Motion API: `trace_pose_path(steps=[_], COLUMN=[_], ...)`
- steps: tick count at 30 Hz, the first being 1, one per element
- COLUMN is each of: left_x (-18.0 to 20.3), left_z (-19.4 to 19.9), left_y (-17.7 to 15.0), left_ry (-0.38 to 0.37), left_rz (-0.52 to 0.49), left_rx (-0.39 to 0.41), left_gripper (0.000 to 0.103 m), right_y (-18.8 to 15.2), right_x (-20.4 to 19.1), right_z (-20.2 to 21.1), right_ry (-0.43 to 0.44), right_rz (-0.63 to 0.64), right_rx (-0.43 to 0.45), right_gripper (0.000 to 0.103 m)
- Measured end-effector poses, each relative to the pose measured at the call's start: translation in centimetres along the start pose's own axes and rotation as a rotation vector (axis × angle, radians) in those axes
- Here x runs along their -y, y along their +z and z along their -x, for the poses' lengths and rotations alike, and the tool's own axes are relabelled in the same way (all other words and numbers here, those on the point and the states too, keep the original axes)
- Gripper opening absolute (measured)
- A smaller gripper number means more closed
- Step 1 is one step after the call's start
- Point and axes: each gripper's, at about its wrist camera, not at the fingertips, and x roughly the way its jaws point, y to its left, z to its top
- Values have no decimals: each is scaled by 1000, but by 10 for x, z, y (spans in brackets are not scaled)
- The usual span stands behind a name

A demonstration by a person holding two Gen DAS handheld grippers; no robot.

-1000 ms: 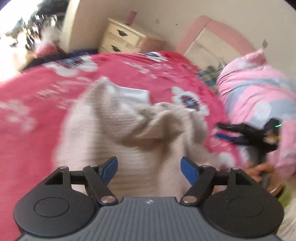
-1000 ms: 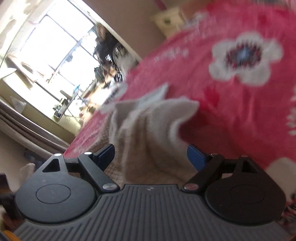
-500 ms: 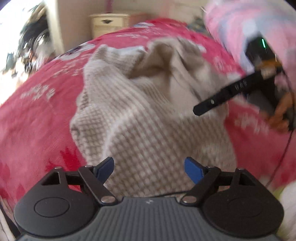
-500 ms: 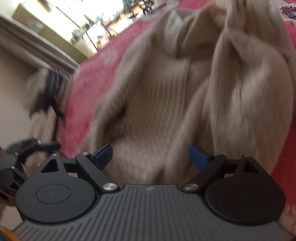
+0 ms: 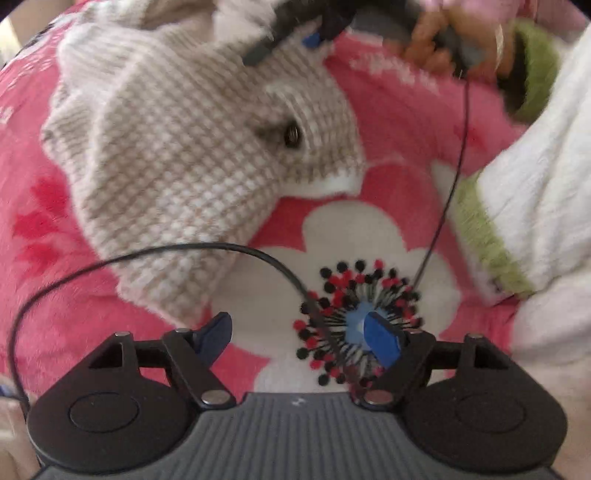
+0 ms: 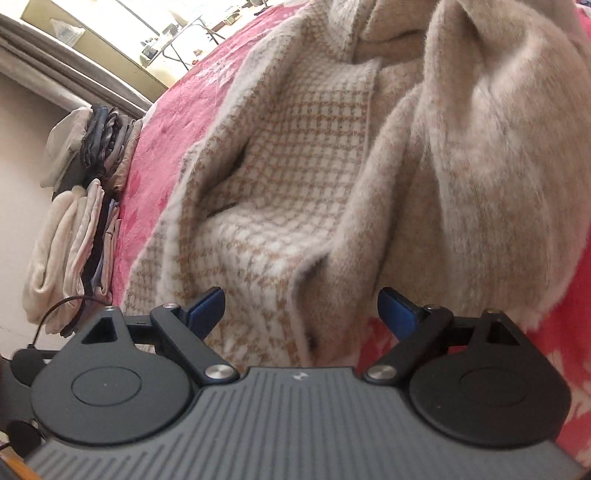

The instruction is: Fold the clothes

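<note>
A beige checked knit sweater point(image 5: 192, 147) lies crumpled on the pink flowered blanket point(image 5: 388, 110). My left gripper point(image 5: 299, 332) points steeply down just off the sweater's near corner. Its jaws are closing, with only the blanket's white flower and a black cable point(image 5: 184, 249) between them. In the right wrist view the sweater point(image 6: 314, 166) fills the frame. My right gripper point(image 6: 301, 310) hovers open above its near edge, gripping nothing. From the left wrist view, the right gripper point(image 5: 291, 33) shows over the sweater's far side, held by a hand point(image 5: 432, 40).
A white fleece sleeve with a green cuff point(image 5: 491, 251) lies at the right of the left wrist view. A pile of folded pale and dark clothes point(image 6: 74, 221) sits past the bed's left edge. A bright window point(image 6: 129, 29) is beyond it.
The left gripper swung down from over the sweater's middle to its near corner above the blanket flower. The right gripper dropped from the blanket to hang close over the sweater.
</note>
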Motion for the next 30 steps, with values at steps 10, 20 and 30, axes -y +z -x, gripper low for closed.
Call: trace_pose_path(steps=[10, 20, 30], left_x=[-19, -43, -10], left_z=[60, 21, -58], left_y=[-12, 12, 43], left_ry=[28, 45, 235], left_rz=[157, 247, -64], left_rx=[200, 311, 246], left_gripper=[81, 78, 84], right_y=[4, 4, 5], right_x=[-14, -20, -2], right_z=[-19, -22, -22], right_ry=[5, -3, 24], right_rz=[12, 26, -98], right_rx=[-19, -13, 10], right_gripper=[92, 97, 97])
